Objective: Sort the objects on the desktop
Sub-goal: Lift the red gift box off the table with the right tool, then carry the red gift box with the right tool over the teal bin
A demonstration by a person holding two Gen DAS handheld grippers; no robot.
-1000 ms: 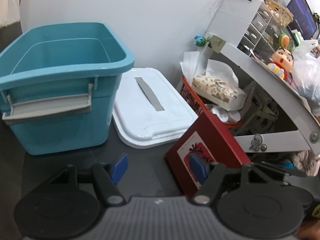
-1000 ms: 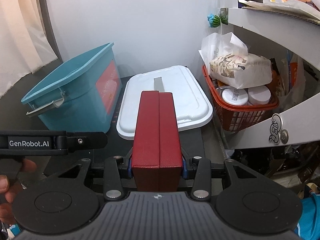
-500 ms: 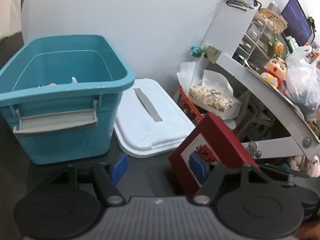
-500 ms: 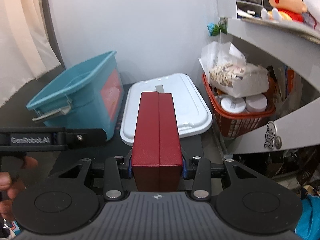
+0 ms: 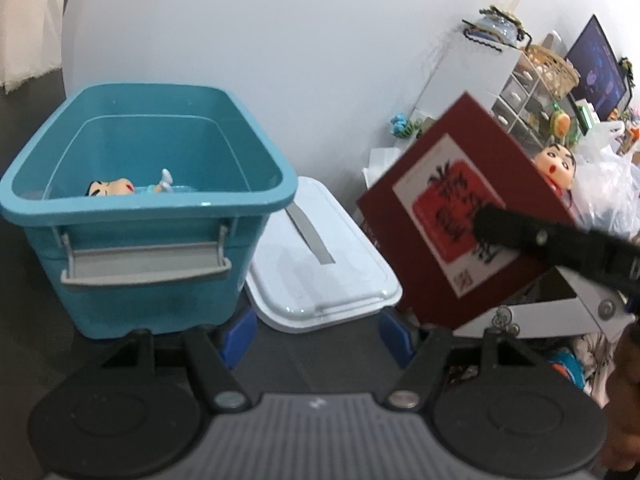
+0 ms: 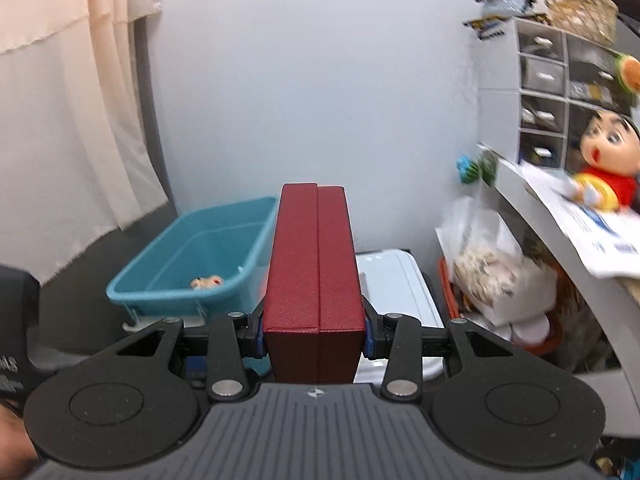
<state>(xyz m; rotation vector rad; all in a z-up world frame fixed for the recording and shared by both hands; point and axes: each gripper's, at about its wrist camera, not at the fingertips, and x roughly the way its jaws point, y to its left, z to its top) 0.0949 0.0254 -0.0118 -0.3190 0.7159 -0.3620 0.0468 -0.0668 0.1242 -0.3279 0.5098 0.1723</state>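
Dark floor by white wall; right tool (image 6: 314,336) clenched on red box (image 6: 312,280), carrying step; left tool (image 5: 318,334) released. Next: lower into teal bin (image 5: 140,204).

I see a plain white wall (image 6: 320,80), pale peach curtain (image 6: 60,120) at left, grey drawer shelf (image 6: 560,92) at right.
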